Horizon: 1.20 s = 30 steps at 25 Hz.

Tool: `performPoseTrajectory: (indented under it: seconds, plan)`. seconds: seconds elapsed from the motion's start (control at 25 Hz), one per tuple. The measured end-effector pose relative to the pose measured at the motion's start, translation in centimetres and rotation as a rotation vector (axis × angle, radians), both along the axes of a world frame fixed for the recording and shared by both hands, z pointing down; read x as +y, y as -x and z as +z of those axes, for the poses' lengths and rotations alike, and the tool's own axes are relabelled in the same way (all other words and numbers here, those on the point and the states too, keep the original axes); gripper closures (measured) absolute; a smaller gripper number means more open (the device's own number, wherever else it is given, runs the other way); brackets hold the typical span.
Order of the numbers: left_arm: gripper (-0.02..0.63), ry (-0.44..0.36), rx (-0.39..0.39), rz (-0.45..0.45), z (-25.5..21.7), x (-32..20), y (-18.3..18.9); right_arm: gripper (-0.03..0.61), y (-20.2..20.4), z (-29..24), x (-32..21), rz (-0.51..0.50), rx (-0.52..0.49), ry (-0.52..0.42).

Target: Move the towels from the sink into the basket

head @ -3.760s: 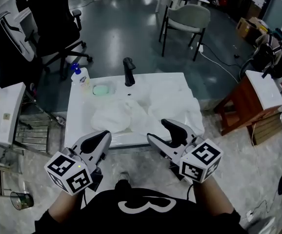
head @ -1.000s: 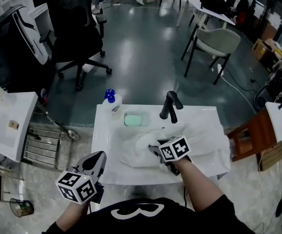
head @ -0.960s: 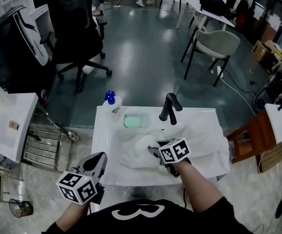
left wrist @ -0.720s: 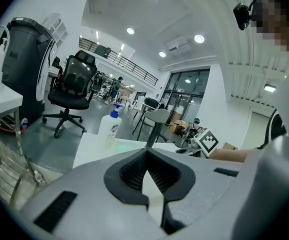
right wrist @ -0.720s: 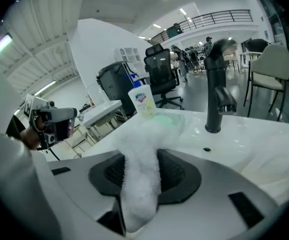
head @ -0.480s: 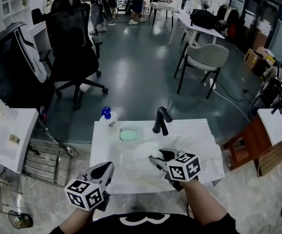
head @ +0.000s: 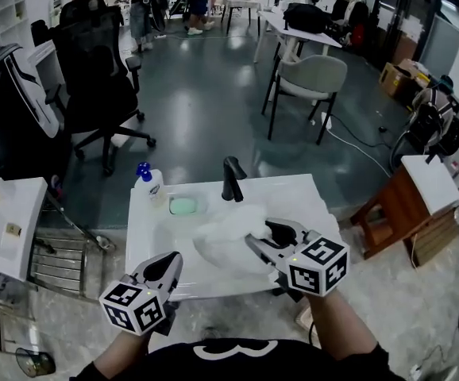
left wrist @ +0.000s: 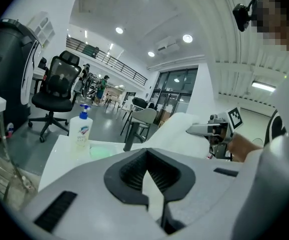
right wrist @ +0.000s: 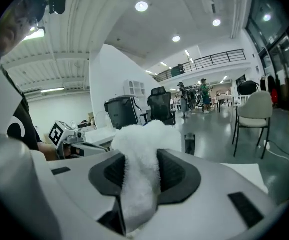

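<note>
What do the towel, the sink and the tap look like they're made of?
The towel looks like white terry cloth, likely cotton: it has a fuzzy pile and soft, limp folds.
The sink is smooth, hard and white, probably ceramic or cast stone, with crisp flat edges.
The tap is black and rigid, likely coated metal. Whether the finish is matte or satin is hard to tell.

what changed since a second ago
The right gripper, shut on a white towel, has risen out of the sink, pulling the towel up with it. The left gripper stays shut and empty at the sink's front edge. The soap bottle, green soap and faucet have not moved.
</note>
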State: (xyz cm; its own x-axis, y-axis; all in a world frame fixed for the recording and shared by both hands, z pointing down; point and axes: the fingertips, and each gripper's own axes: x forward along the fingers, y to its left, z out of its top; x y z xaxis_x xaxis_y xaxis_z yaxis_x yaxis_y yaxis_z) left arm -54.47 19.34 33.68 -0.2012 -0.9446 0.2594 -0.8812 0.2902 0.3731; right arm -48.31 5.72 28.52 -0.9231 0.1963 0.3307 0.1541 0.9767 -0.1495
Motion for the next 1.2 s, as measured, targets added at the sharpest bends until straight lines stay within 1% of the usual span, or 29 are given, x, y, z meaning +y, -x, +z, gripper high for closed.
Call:
performPoseTrajectory:
  seconds: [0.16,0.32,0.48,0.64,0.84,0.92,1.04,1.2]
  plan:
    - [0.607,-0.006,-0.012,0.019,-0.8,-1.5,-2.9,0.436,-3.5,-3.2,-1.2,0.016,-0.055,-0.061]
    - [0.607,-0.031,-0.022,0.032,-2.1,-3.3,-6.3,0.436,-7.6,-5.9,-2.7,0.036,-0.105,-0.053]
    - [0.607,-0.040,-0.039,0.055,-3.5,-5.1,-10.1,0.436,-11.9,-9.0,-4.4,0.063,-0.166,-0.077]
    - [0.607,-0.057,-0.065,0.089,-4.7,-7.2,-14.2,0.436,-17.4,-12.0,-6.4,0.113,-0.234,-0.094]
    - [0.607,-0.058,-0.089,0.127,-5.4,-9.3,-18.8,0.436,-24.1,-15.4,-8.3,0.154,-0.318,-0.117]
    - [0.607,-0.059,-0.092,0.147,-5.6,-10.2,-20.6,0.436,-26.7,-16.6,-8.9,0.173,-0.340,-0.135]
    - [0.607,-0.052,-0.091,0.183,-5.1,-11.6,-23.5,0.436,-30.7,-17.8,-10.1,0.222,-0.365,-0.189]
    - [0.607,-0.041,-0.089,0.231,-4.5,-13.5,-27.6,0.436,-36.5,-18.1,-12.3,0.303,-0.388,-0.194]
